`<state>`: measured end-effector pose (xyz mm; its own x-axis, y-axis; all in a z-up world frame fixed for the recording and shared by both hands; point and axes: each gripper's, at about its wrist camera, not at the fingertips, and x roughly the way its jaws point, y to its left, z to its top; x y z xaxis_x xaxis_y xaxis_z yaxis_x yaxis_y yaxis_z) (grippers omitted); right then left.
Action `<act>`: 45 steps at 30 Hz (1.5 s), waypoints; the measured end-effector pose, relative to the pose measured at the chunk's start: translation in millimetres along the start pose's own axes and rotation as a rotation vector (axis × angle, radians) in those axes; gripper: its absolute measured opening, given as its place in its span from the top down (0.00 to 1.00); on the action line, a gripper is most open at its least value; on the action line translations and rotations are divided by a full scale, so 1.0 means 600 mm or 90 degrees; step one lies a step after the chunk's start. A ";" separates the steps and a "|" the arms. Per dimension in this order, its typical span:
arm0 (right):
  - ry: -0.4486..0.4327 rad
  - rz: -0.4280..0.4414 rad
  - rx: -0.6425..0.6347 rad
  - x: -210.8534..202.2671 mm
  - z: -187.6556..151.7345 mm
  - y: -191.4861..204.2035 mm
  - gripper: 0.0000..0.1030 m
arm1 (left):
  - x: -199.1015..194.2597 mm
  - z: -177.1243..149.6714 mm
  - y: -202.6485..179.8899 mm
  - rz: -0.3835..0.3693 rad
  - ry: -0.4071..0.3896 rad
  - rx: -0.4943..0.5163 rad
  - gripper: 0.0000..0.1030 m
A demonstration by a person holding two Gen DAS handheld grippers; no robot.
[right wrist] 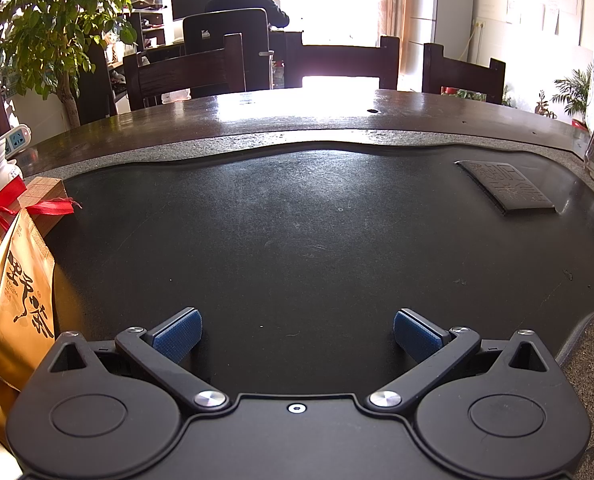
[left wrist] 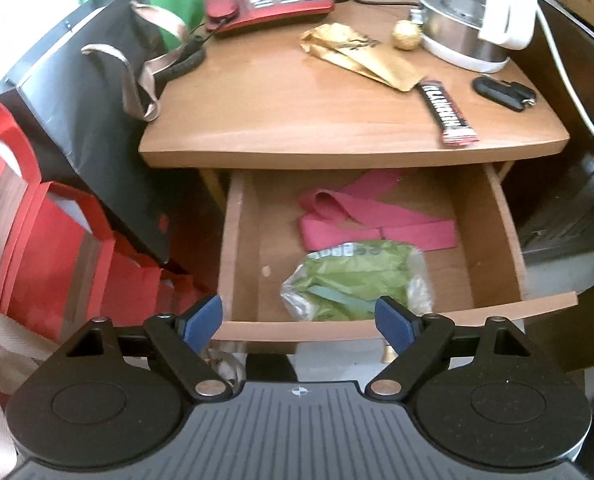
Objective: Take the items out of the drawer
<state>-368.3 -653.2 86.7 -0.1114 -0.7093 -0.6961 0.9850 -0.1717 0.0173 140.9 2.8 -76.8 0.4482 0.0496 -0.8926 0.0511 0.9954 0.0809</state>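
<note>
Bright daylight pours through a tall window behind dark wooden chairs and a long dark worktop. A white refrigerator stands against the right wall, a leafy potted tree at left.

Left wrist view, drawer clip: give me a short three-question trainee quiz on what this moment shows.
1. True or false: the drawer is pulled open.
2. Which item lies nearer the drawer's front: A) the pink strap, B) the green bag?
3. Fill in: the left claw is ____, holding nothing.

Key:
1. True; its inside shows below the wooden tabletop.
2. B; the bag sits just beyond the claw's blue pads, the strap behind it.
3. Open; the right claw is open too, over a dark tray.
</note>
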 end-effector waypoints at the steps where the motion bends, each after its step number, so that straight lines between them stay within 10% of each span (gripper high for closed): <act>1: 0.000 0.000 0.000 0.000 0.000 0.000 0.00 | -0.002 0.000 -0.003 -0.002 -0.002 0.002 0.16; 45: 0.000 0.000 0.000 0.000 0.000 0.000 0.00 | 0.030 -0.025 0.115 0.055 0.030 -0.104 0.16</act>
<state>-368.2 -653.3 86.7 -0.1115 -0.7091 -0.6962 0.9850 -0.1718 0.0172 139.0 73.9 -93.7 0.4019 0.1361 -0.9055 -0.1335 0.9870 0.0892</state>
